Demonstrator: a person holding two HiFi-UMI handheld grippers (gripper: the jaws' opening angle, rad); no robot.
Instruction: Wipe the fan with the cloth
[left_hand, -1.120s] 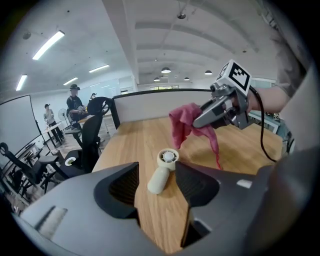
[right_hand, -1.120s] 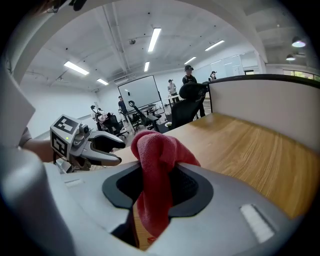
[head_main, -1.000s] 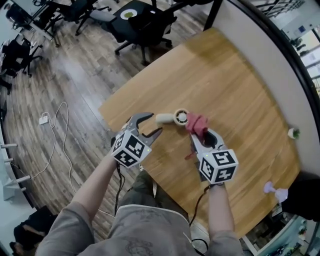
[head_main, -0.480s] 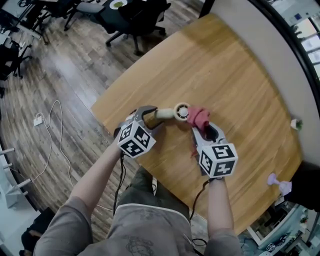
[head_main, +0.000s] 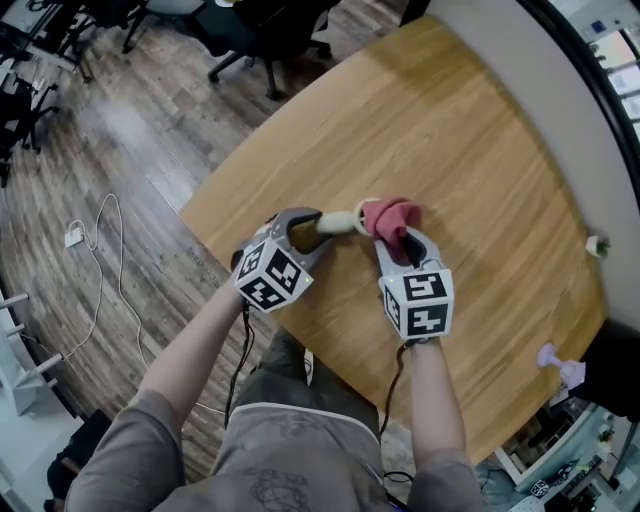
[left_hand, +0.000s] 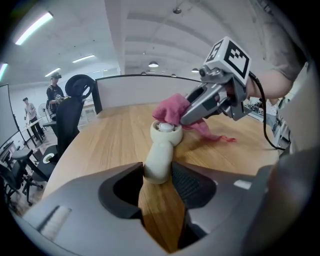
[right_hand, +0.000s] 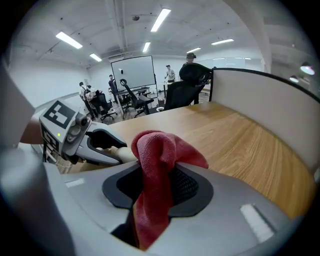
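Note:
A small cream hand fan (head_main: 338, 221) lies on the wooden table (head_main: 460, 130), its round head (left_hand: 166, 131) pointing away from me. My left gripper (head_main: 305, 230) has just been closing, and its jaws now stand against both sides of the fan's handle (left_hand: 159, 162). My right gripper (head_main: 395, 238) is shut on a red cloth (head_main: 390, 214). The bunched cloth (right_hand: 155, 165) rests against the fan's head; in the left gripper view the cloth (left_hand: 171, 110) covers the head's far side. The fan's handle (right_hand: 122, 154) shows just behind the cloth, in the left gripper (right_hand: 97, 145).
A small green-and-white object (head_main: 597, 245) and a pale purple item (head_main: 556, 358) sit near the table's right edge. Black office chairs (head_main: 265, 30) stand past the far edge, and a white cable (head_main: 100, 250) lies on the floor. People stand far off (left_hand: 52, 90).
Both grippers have come down to the table. The left one reached the fan's handle and its jaws closed around it. The right one carried the cloth up onto the fan's head.

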